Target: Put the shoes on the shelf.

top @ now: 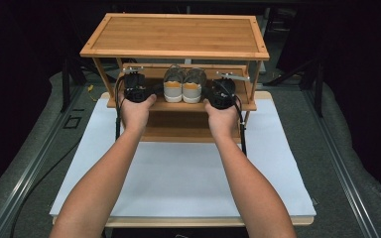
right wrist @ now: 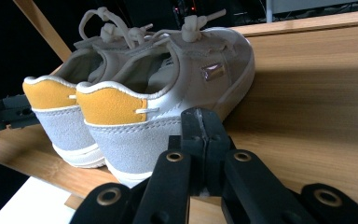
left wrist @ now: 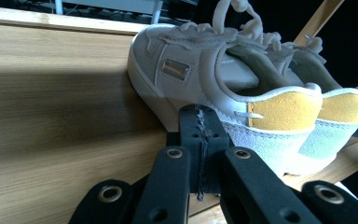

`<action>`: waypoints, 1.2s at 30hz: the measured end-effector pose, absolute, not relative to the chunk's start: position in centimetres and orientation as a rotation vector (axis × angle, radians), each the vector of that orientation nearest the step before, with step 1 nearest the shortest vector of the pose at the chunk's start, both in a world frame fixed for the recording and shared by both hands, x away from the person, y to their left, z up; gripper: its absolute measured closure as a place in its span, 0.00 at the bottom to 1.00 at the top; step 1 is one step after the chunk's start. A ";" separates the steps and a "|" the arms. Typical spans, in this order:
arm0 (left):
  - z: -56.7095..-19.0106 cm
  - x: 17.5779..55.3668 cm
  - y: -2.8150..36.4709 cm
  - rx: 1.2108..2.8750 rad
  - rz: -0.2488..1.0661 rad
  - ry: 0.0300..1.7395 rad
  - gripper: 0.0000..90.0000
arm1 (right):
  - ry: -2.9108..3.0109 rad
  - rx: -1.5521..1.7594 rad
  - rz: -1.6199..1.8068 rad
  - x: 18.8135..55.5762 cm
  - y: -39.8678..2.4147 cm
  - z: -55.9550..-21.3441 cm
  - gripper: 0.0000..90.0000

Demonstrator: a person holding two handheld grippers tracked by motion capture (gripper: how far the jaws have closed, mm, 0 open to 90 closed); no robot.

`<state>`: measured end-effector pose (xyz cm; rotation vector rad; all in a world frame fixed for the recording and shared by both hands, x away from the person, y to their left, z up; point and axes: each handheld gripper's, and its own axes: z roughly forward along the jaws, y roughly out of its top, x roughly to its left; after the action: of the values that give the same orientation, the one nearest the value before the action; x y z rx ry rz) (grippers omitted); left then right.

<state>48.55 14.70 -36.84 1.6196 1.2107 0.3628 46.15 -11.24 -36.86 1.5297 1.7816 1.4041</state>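
A pair of shoes (top: 184,85) sits side by side on the middle shelf (top: 228,105) of a wooden rack (top: 176,34) at the table's (top: 188,183) far end, their long axes running front to back, yellow heels toward the person and toes pointing away. The left hand-held gripper (top: 135,87) is just left of the pair and the right hand-held gripper (top: 222,92) just right. Each has its jaws pressed together on nothing.
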 end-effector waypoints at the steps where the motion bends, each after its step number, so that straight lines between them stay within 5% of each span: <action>1: -36.9 48.6 14.7 1.616 0.358 1.217 1.00 | 1.784 1.529 1.391 46.3 -11.2 -36.8 1.00; 13: -36.9 48.5 14.5 1.613 0.372 1.212 1.00 | 1.784 1.538 1.381 46.7 -11.2 -36.9 1.00; 26: -35.8 46.5 14.7 1.631 0.380 1.154 0.94 | 1.767 1.461 1.322 44.7 -11.4 -35.9 0.88; 36: -35.1 43.5 15.6 1.575 0.300 1.118 0.74 | 1.781 1.411 1.381 41.8 -11.5 -35.1 0.66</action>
<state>43.47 15.57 -35.08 1.5752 1.1182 0.2998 41.77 -11.55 -35.14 1.4106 1.7807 1.3810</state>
